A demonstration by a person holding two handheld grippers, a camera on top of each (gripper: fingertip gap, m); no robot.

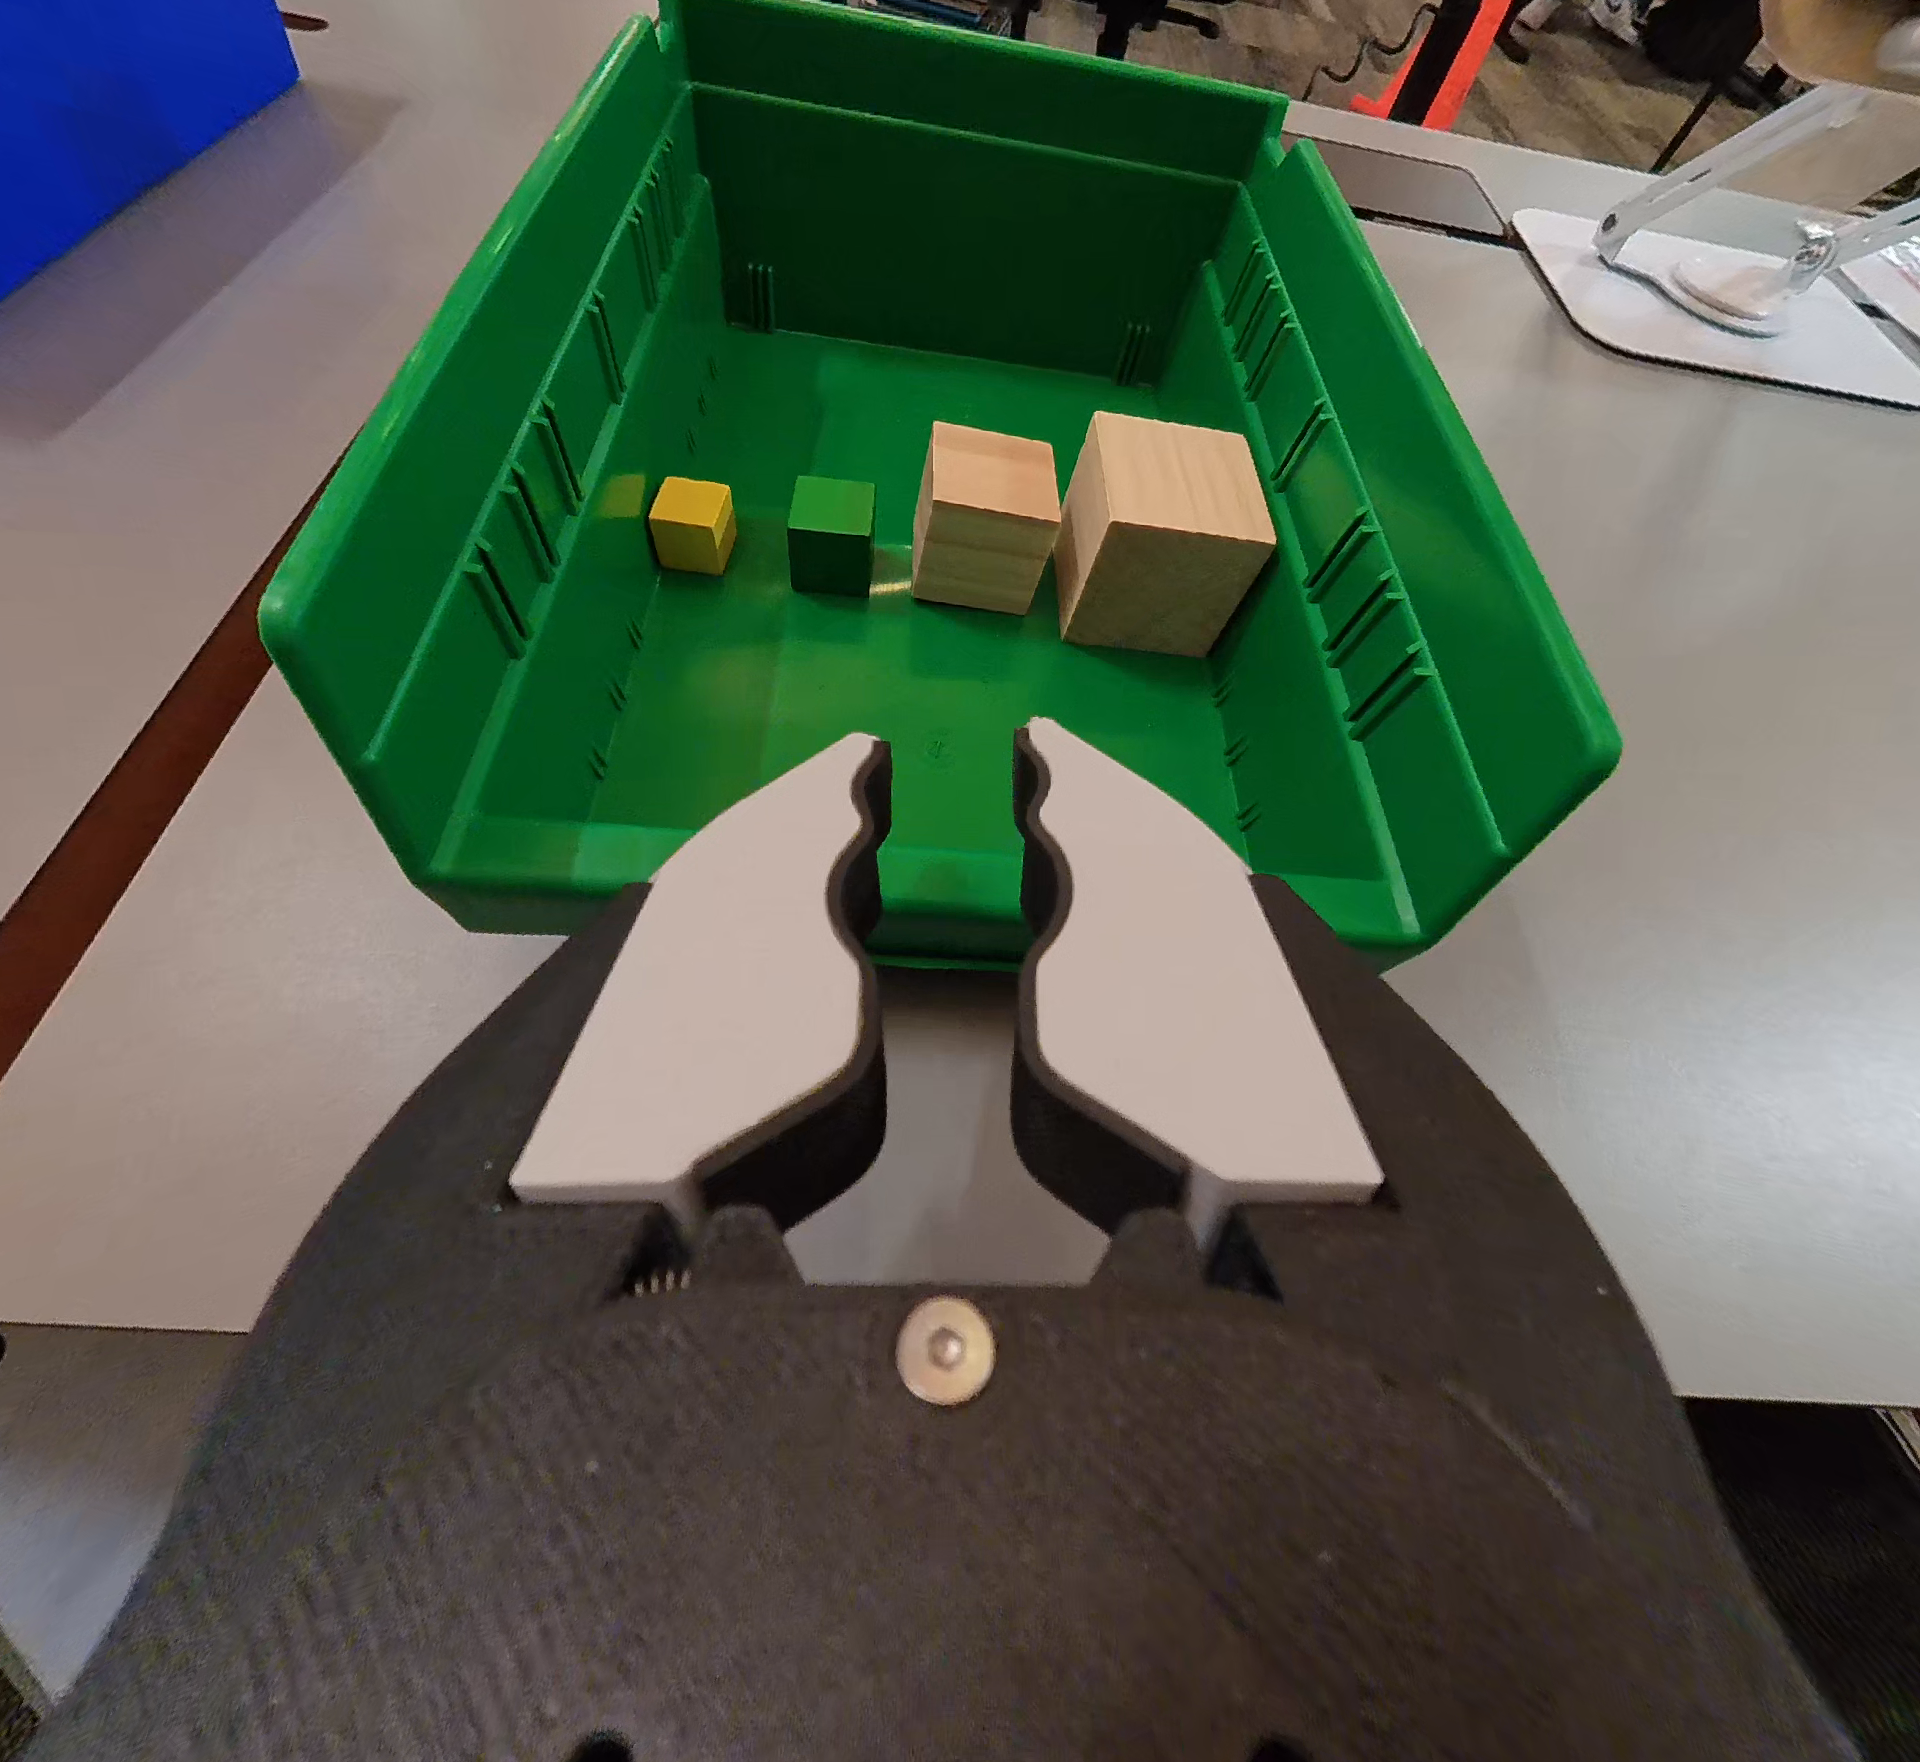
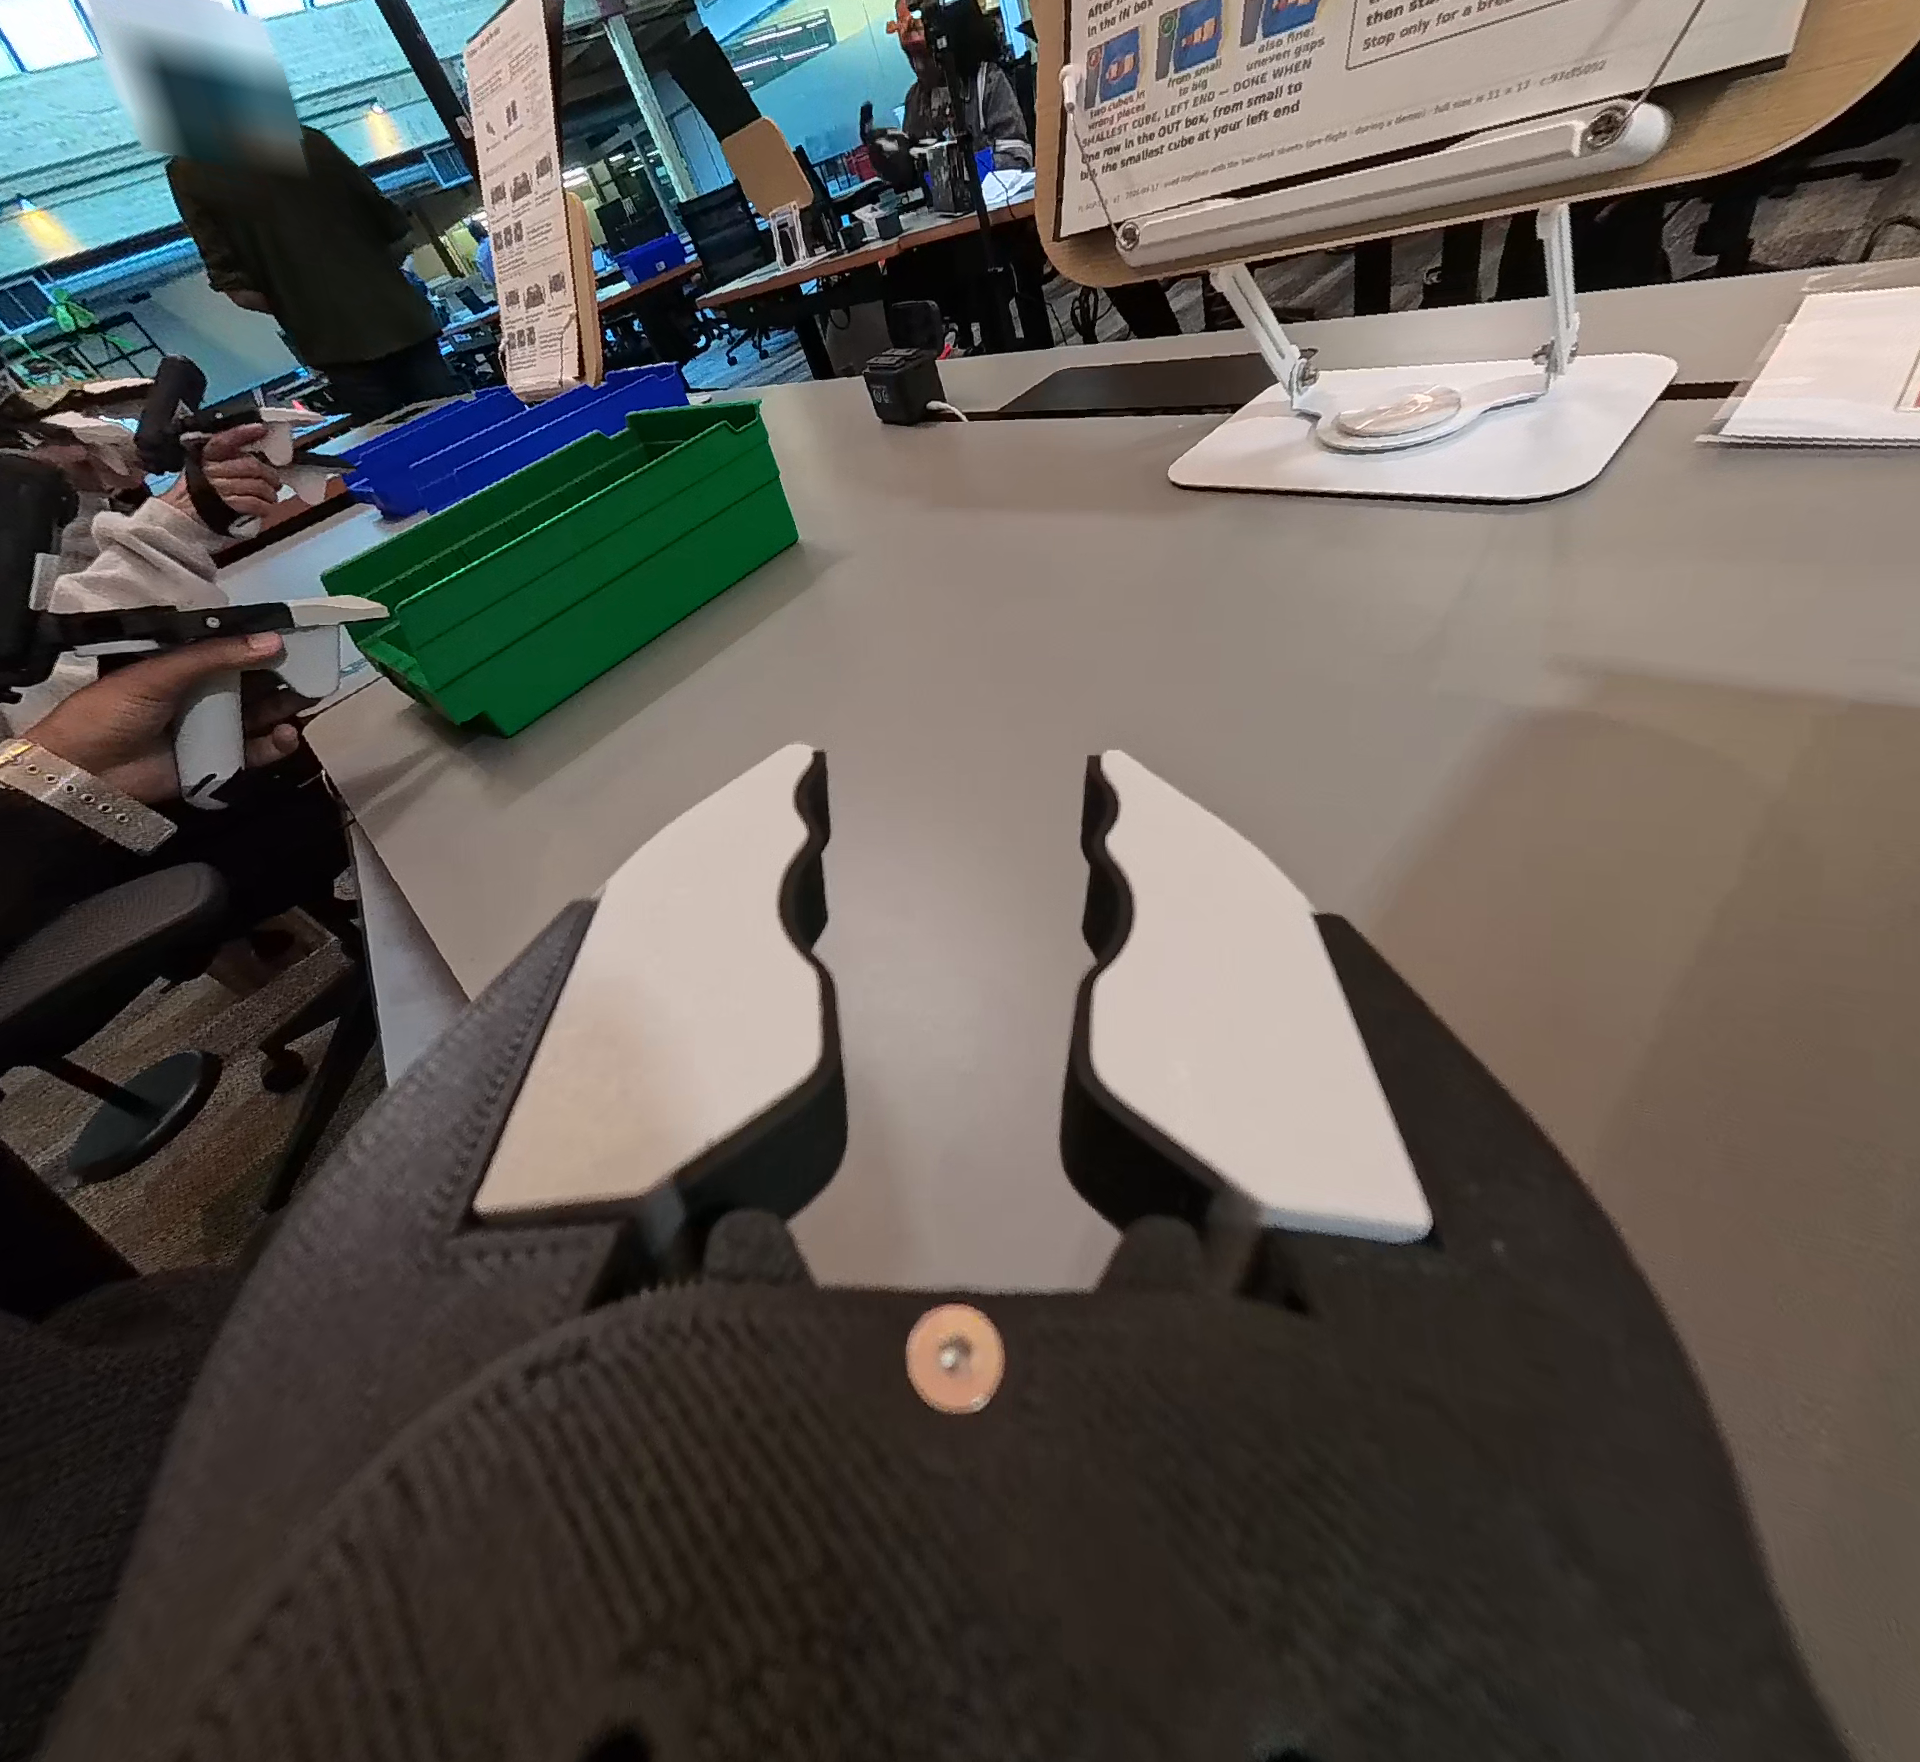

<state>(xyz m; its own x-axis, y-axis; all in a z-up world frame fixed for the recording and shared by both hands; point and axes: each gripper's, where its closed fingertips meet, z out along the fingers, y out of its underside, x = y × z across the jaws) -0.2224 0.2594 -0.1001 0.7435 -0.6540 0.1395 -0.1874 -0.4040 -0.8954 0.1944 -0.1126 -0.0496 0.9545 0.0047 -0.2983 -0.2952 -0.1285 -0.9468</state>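
Green bin [image 1: 436, 507] of cubes lies just beyond the parted left hand-held gripper [image 1: 951, 736].

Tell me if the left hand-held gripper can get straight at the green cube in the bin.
Probably yes. The left hand-held gripper is open over the green bin's low front edge, and the green cube stands apart from the yellow cube and the wooden block.

Black ribbed tongs [image 1: 951, 738], pale-grey fingers [image 1: 717, 974], silver screw [image 1: 944, 1351].

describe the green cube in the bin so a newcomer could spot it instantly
Look in the open green plastic bin on the grey table: four cubes sit in a row. The small dark green wooden cube is second from the left, between the small yellow cube and two larger bare wooden cubes.
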